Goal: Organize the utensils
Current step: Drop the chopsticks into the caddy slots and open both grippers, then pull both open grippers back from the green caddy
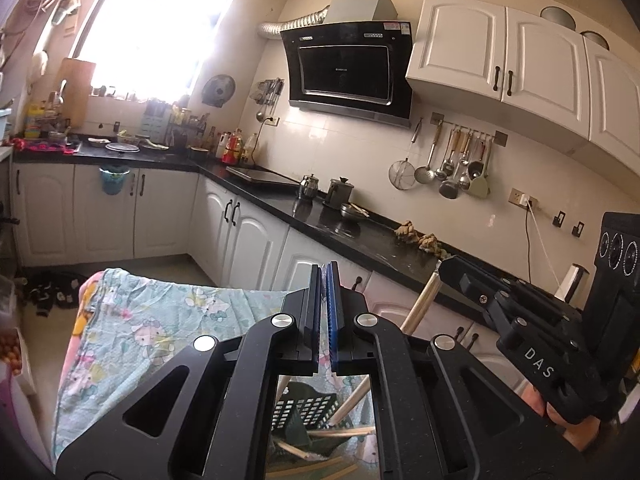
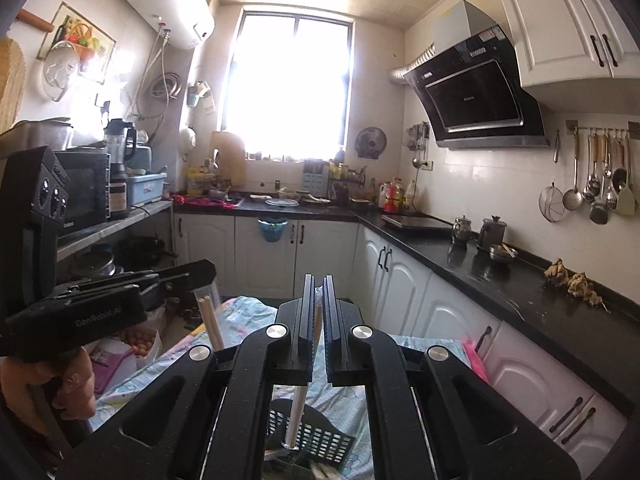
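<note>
Patterned cloth (image 1: 160, 320) under dark basket (image 2: 316, 436)

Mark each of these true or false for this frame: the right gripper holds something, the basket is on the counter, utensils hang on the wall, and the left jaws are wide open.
1. The right gripper has a wooden stick clamped between its jaws. True.
2. The basket stands on the black counter. False: it sits on the floral cloth, below both grippers.
3. Ladles and spoons hang from a rail on the tiled wall. True.
4. The left gripper has its jaws wide open and holds nothing. False: the jaws are closed, and the right wrist view shows chopsticks hanging from them.
</note>
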Demonstrator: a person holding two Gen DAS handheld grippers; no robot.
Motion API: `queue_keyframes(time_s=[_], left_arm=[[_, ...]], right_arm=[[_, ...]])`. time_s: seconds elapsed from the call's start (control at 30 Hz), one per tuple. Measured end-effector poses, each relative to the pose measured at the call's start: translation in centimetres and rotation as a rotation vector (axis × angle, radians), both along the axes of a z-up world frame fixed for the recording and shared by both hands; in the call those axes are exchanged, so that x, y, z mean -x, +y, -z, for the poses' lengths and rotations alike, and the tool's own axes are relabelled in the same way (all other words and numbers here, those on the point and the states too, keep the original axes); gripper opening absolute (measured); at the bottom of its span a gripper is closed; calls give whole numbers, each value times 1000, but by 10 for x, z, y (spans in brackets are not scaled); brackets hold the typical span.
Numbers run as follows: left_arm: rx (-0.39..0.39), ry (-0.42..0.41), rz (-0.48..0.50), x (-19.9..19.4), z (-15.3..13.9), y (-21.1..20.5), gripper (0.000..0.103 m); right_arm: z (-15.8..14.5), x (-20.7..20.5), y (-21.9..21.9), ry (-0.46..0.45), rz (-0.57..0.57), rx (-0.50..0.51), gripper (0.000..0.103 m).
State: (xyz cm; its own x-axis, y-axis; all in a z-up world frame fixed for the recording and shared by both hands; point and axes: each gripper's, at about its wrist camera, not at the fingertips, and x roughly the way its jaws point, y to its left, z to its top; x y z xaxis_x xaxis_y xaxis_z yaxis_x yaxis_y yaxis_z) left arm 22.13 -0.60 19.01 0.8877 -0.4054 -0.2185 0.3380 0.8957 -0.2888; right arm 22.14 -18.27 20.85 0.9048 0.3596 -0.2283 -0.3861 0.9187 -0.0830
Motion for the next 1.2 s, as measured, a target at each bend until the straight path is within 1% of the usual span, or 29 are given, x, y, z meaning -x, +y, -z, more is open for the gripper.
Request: queue_keyframes(time_s=[0.27,0.5,0.67,0.8,0.83,0.87,0.9,0.93,0.97,1.07,1.1,1.13,1.17,1.2], left_arm=[[-21,17,-21,-15,21,-3,1],[4,62,-30,-27,42,3,1],[2,75,-30,-31,54,3,1],[-1,100,-28,-33,67,3,1],[-2,117,-25,-35,72,3,3],[-7,135,-32,-36,76,4,5],[-13,151,-44,-36,80,6,11],[-17,166,-54,-35,84,8,20],[-14,168,-54,-33,86,10,24],[-17,175,-74,-25,89,18,33],[-16,173,-75,-21,89,21,39],[-18,171,-79,-17,89,22,45],[-22,164,-85,-12,87,24,47],[-28,156,-89,-7,85,25,52]], right_arm=[[19,-15,-7,37,33,-10,4],[37,-30,-5,76,48,-6,4],[53,-39,-2,108,57,-1,4],[69,-45,0,147,67,0,5],[73,-47,1,158,69,3,7],[76,-47,2,168,74,8,12],[81,-46,2,182,79,11,17],[83,-45,1,187,80,8,28],[85,-43,1,187,80,5,31],[90,-37,0,193,87,14,32],[91,-34,-1,192,88,13,33],[92,-31,-2,191,87,9,36],[92,-27,-4,187,87,7,40],[92,-24,-4,181,88,6,42]])
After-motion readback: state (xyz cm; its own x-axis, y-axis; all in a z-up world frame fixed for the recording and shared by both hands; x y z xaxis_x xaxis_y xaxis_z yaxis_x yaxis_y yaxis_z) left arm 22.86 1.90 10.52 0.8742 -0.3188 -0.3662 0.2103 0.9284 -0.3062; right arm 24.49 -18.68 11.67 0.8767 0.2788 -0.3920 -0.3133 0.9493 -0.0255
